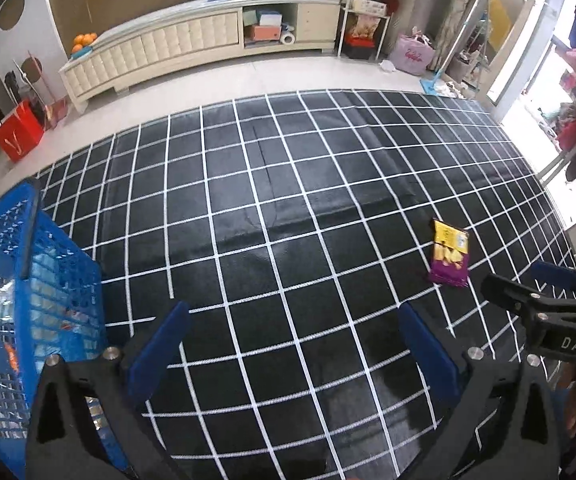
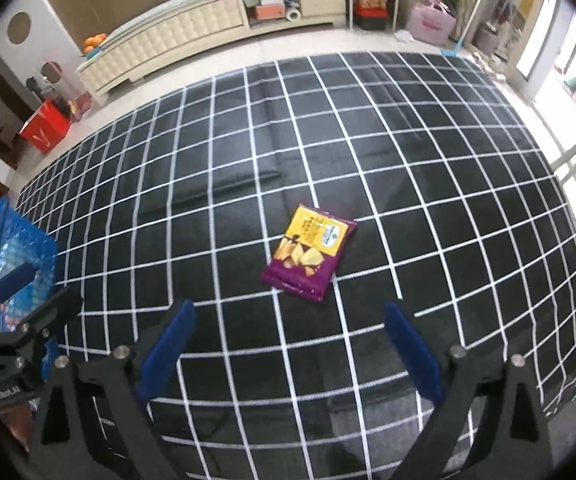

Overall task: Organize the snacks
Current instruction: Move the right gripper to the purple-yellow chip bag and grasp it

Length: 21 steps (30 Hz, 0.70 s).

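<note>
The purple-and-yellow foil snack packet (image 2: 308, 254) lies just ahead of the spread, empty right gripper (image 2: 290, 344), long axis angled away; the left gripper (image 1: 294, 344), equally spread, sits farther off.

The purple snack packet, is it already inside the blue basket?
No, the purple snack packet lies flat on the black grid mat, well apart from the blue basket at the mat's left edge.

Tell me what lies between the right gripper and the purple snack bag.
Nothing: in the right wrist view, only bare black grid mat separates the open right gripper from the purple snack bag.
</note>
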Motion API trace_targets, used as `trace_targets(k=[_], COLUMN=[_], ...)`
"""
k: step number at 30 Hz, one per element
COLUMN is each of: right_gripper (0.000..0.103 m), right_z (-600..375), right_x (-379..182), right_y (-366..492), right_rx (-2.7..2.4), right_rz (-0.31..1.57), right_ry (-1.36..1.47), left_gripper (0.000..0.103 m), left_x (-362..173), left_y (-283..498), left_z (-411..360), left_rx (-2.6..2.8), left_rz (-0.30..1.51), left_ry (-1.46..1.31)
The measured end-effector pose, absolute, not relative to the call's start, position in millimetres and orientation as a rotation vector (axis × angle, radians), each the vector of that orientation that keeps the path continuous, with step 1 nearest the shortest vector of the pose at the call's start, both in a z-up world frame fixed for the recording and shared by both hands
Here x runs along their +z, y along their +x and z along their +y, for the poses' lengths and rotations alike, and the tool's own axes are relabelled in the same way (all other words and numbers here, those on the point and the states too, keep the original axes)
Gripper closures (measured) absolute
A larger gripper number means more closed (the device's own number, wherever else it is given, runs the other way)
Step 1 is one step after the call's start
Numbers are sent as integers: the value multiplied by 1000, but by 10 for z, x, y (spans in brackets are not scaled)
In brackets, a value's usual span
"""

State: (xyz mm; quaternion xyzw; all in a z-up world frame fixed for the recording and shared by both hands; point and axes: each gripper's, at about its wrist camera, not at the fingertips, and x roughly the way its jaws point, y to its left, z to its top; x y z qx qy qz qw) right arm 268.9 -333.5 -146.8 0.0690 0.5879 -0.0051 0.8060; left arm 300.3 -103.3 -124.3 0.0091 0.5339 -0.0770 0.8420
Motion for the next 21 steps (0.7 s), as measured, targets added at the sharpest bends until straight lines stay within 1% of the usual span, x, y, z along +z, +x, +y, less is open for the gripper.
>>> trace_targets(k=[9,21], right_gripper=[6,6], right_z=[-3402,-3406], right_x=[-1816,-2041], right_y=[3049,3215], right_rx=[-56,-99], right_rz=[1327,1358], right_ry=[200,194], left_gripper=[0,0], left_x=[-1597,-1770], left_y=[3354,3625], left_z=[-954,-930], left_rx=[-143,-138], left_rz=[1204,1235], left_ry=[-34,0])
